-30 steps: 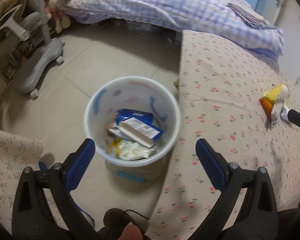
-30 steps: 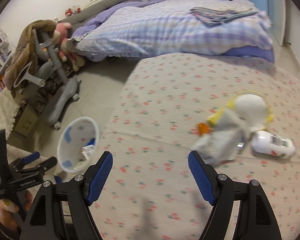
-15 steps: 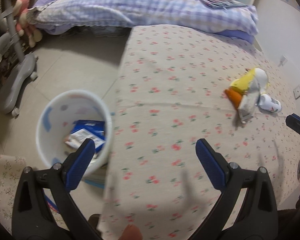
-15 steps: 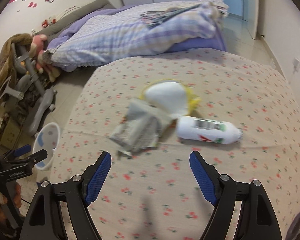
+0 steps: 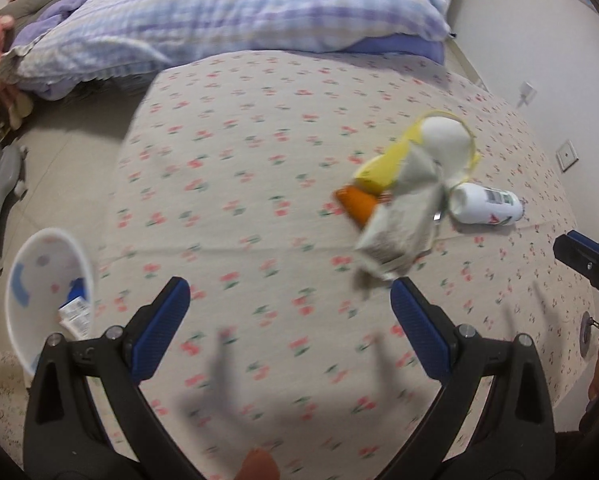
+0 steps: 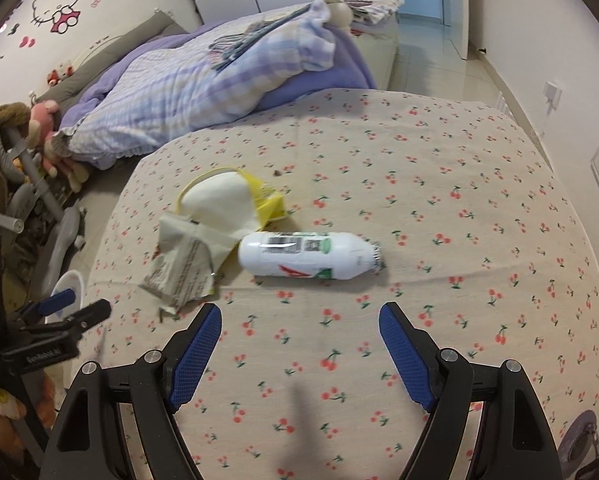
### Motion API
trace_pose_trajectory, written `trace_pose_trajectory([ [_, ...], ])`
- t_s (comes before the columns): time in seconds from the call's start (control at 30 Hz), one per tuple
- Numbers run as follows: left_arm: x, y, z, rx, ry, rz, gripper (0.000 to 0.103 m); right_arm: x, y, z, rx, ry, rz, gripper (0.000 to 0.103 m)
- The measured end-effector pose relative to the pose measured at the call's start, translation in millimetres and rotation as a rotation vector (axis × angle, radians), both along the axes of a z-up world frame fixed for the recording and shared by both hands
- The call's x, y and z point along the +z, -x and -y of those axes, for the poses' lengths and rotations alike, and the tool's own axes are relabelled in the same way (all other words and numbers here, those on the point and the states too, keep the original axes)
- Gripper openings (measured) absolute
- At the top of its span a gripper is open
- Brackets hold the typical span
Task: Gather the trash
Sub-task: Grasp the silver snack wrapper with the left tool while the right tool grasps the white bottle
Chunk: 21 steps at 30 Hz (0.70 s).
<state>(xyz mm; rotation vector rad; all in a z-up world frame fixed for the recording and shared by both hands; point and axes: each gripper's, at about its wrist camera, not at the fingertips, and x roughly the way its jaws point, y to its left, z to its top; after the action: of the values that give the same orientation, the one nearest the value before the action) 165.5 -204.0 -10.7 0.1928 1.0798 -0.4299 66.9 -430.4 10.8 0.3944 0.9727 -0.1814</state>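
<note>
While both grippers (image 5: 289, 312) (image 6: 299, 336) gape empty, packets (image 5: 75, 312) lie inside the bin (image 5: 31, 264).

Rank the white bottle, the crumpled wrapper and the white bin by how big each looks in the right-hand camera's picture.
1. White bottle and crumpled wrapper: they cover about the same area, so no clear order.
2. White bin: smallest, but it stands farther off on the floor and is partly hidden behind the left gripper.
</note>
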Motion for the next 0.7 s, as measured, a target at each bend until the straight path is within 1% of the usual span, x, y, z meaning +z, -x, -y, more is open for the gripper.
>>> trace_pose_trajectory([
  [0.23,-10.3,0.6,44.0,-0.070,0.039,0.023,0.099,-14.0,-7.6,22.7,-0.059,-0.029,-0.035,0.083],
  [0.37,-16.0,-0.1,62.9,-0.115,0.022,0.048,0.092,-24.2,-12.5,36.9,-0.113,-0.055,-0.055,0.083],
  [0.43,-21.0,-2.0,67.8,-0.124,0.009,0.046,0.082,-28.9,-15.8,43.1,-0.138,-0.071,-0.063,0.083],
  [0.5,-27.2,-5.1,70.3,-0.127,-0.005,0.027,0.062,-32.1,-19.6,46.7,-0.160,-0.081,-0.070,0.083],
  [0.53,-29.7,-6.4,70.4,-0.126,-0.011,0.019,0.057,-32.5,-21.8,47.3,-0.168,-0.088,-0.072,0.083],
  [0.6,-31.6,-7.3,68.3,-0.124,-0.003,0.007,0.054,-33.9,-26.9,47.6,-0.179,-0.103,-0.074,0.083],
  [0.7,-25.8,-6.7,63.3,-0.118,0.023,0.000,0.053,-35.4,-36.2,44.8,-0.196,-0.128,-0.079,0.083],
])
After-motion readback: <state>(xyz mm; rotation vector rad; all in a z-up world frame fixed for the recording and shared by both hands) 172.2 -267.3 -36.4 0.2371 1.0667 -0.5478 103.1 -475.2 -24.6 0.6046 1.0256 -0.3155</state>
